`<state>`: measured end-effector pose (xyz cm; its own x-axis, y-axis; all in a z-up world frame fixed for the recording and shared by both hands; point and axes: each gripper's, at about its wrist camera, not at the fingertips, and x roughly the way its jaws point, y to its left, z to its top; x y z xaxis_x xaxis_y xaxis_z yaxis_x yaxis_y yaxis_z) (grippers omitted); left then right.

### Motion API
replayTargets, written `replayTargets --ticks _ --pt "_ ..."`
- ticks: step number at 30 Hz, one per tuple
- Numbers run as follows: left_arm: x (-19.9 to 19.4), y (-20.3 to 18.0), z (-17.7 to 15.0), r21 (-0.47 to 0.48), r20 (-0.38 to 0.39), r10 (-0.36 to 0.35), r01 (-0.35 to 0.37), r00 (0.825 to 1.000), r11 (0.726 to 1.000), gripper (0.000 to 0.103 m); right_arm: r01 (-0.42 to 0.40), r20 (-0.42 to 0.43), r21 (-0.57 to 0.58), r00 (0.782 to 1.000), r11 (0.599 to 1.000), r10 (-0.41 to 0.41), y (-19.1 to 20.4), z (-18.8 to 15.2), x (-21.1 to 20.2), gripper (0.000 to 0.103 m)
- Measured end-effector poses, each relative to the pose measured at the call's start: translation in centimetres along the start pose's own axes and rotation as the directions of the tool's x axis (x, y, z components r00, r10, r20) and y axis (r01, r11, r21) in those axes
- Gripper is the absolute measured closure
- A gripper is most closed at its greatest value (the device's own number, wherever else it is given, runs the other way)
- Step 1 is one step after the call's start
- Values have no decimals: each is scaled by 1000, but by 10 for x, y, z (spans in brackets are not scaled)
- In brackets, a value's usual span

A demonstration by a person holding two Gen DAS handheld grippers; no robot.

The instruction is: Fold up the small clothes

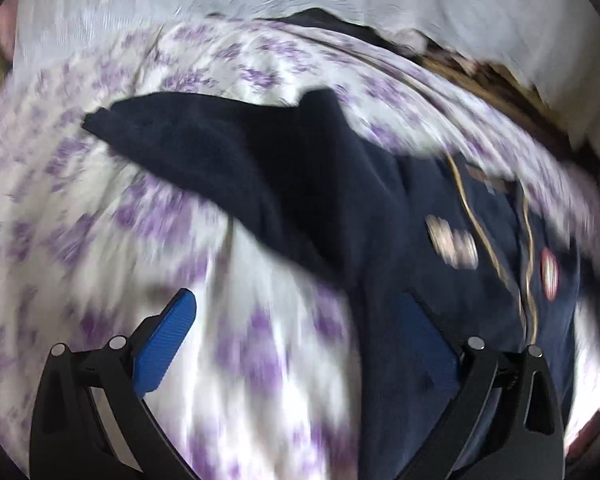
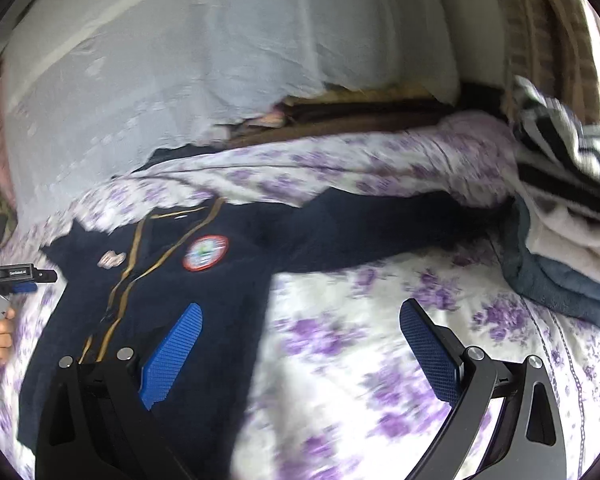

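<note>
Left gripper (image 1: 296,332) on my feed is spread wide w/ nothing between its blue ribbed pads (image 1: 166,344); one pad sits over the white bedsheet with purple flower print (image 1: 100,216), the other over the navy blue knit cardigan with tan trim (image 1: 308,184). Right gripper (image 2: 300,344) is likewise wide apart & holding nothing, left pad above the cardigan body, right pad above bare sheet. Cardigan lies spread on the bed, front up, one sleeve stretched out twd the heap of striped and grey folded clothes (image 2: 564,200) at the far right. On its chest I see a round red-rimmed badge (image 2: 206,253) w/ white centre, lettering too blurred to read, plus a small pale patch (image 2: 111,258) on the other side of the placket, also unreadable. In the right wrist view the other gripper shows at the far left edge w/ a hand (image 2: 0,336) on it; small white text on its black top, can't make it out. Both views motion-blurred.
</note>
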<state>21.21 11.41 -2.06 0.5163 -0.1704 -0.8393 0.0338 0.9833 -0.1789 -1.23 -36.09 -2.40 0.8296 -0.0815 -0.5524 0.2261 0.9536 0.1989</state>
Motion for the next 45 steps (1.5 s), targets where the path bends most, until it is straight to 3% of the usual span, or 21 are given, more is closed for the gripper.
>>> replayTargets --ticks 4,8,10,12,14,16,17,19,22,25,27,29,30,31,33,36,39,41,42,43,45 --pt "30 20 43 -93 21 7 -5 1000 996 4 15 3 106 1000 994 -16 -34 5 9 3" --pt "47 56 72 -263 66 -56 71 996 962 4 14 -4 223 1000 975 -13 -66 10 22 3" --pt "46 69 79 -303 112 -6 40 994 952 10 17 -5 278 1000 961 -16 -80 12 27 3" --pt "48 86 84 -354 126 35 11 991 935 67 21 -2 354 1000 935 -21 -96 14 33 3" --pt "51 104 83 -384 130 15 37 991 922 86 17 5 426 1000 904 -21 -110 15 39 3" --pt "41 117 76 -407 161 -20 85 987 910 92 28 10 475 999 879 -37 -118 15 42 3" --pt "32 121 74 -411 177 6 69 984 909 93 33 16 504 999 863 -47 -124 16 45 3" --pt "12 129 69 -410 214 66 28 975 912 94 32 30 541 998 840 -57 -130 21 52 3" --pt "-20 144 56 -399 253 58 50 966 916 94 24 23 572 999 820 -45 -132 33 71 7" --pt "-36 149 43 -341 247 88 2 965 940 92 71 36 581 993 811 -113 -128 45 89 8" --pt "-29 150 36 -326 206 113 -41 972 944 88 162 24 562 977 811 -212 -125 51 99 15" --pt "-15 153 30 -322 154 164 -107 974 941 82 243 -14 520 961 819 -277 -121 51 113 29" --pt "-11 152 28 -325 173 200 -136 964 936 76 230 -39 514 969 827 -245 -123 49 122 56" --pt "-9 151 26 -324 181 225 -158 957 933 75 235 -48 527 968 817 -248 -129 47 122 75" --pt "-13 149 22 -315 192 247 -179 950 932 68 203 -2 541 971 816 -241 -133 45 114 89" --pt "-33 145 12 -311 239 276 -196 931 930 50 178 73 531 964 828 -254 -130 41 94 91" --pt "-57 139 2 -303 290 268 -177 919 937 47 175 147 482 950 858 -276 -119 41 74 91" --pt "-74 126 -4 -270 332 251 -163 909 949 47 217 84 453 955 864 -284 -116 45 82 80" --pt "-78 116 -5 -245 343 232 -152 910 958 44 235 47 463 956 855 -288 -117 43 88 57" --pt "-81 100 -5 -199 347 201 -138 916 970 42 270 12 488 949 830 -316 -123 41 93 47" --pt "-77 64 -3 -105 341 144 -115 929 988 37 300 -69 524 948 797 -311 -138 41 106 46"
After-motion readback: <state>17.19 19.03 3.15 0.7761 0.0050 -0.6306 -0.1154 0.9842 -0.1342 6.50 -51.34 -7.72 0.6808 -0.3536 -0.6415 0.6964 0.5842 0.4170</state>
